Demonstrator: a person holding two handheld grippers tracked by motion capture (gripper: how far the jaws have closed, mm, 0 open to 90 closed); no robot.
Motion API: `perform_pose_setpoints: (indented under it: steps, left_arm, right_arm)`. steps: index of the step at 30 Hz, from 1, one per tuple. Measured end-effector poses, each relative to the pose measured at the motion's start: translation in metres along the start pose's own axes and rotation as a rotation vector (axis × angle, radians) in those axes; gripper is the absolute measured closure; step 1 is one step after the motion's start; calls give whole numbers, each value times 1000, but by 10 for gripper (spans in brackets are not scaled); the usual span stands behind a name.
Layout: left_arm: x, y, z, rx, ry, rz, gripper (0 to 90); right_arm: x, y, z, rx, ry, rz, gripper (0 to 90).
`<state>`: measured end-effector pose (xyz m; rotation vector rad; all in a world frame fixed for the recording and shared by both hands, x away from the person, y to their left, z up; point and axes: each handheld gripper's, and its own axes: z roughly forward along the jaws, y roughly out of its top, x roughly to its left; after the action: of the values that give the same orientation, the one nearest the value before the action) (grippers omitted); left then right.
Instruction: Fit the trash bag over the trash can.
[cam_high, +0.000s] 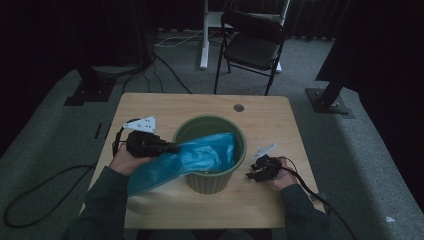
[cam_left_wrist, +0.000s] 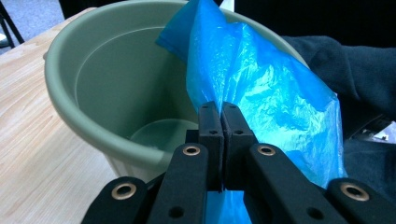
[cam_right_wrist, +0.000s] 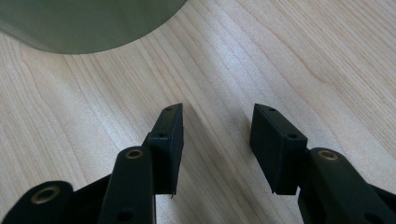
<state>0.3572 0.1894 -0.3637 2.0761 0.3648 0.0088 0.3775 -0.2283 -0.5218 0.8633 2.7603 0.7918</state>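
A green plastic bucket (cam_high: 210, 179) stands in the middle of the wooden table (cam_high: 260, 120). A blue plastic bag (cam_high: 200, 155) lies across its near-left rim, one end inside the bucket, the other trailing down toward the person's left sleeve. My left gripper (cam_high: 172, 148) is at the bucket's left rim, shut on the blue bag (cam_left_wrist: 261, 93); its jaws press together on the plastic just over the bucket (cam_left_wrist: 93, 84). My right gripper (cam_high: 251, 175) rests on the table right of the bucket, open, with bare wood between its fingers (cam_right_wrist: 170, 140) and the bucket's wall (cam_right_wrist: 84, 23) ahead.
A round cable hole (cam_high: 238, 107) sits near the table's far edge. Behind the table stand a black folding chair (cam_high: 250, 45) and a white desk leg (cam_high: 204, 35). Dark stand bases (cam_high: 87, 92) flank the table. Cables run over the carpet at left.
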Motion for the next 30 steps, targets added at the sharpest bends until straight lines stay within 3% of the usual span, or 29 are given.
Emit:
perform_pose_setpoints:
  steps: [8, 19, 30]
  left_arm:
    - [2, 5, 10, -2, 22, -26, 882]
    - [8, 14, 20, -17, 114, -110, 883]
    - [10, 27, 33, 2, 132, -145, 881]
  right_arm:
    - [0, 0, 0, 0, 1, 0, 538]
    - [0, 0, 0, 2, 2, -1, 538]
    - [0, 0, 0, 2, 2, -2, 538]
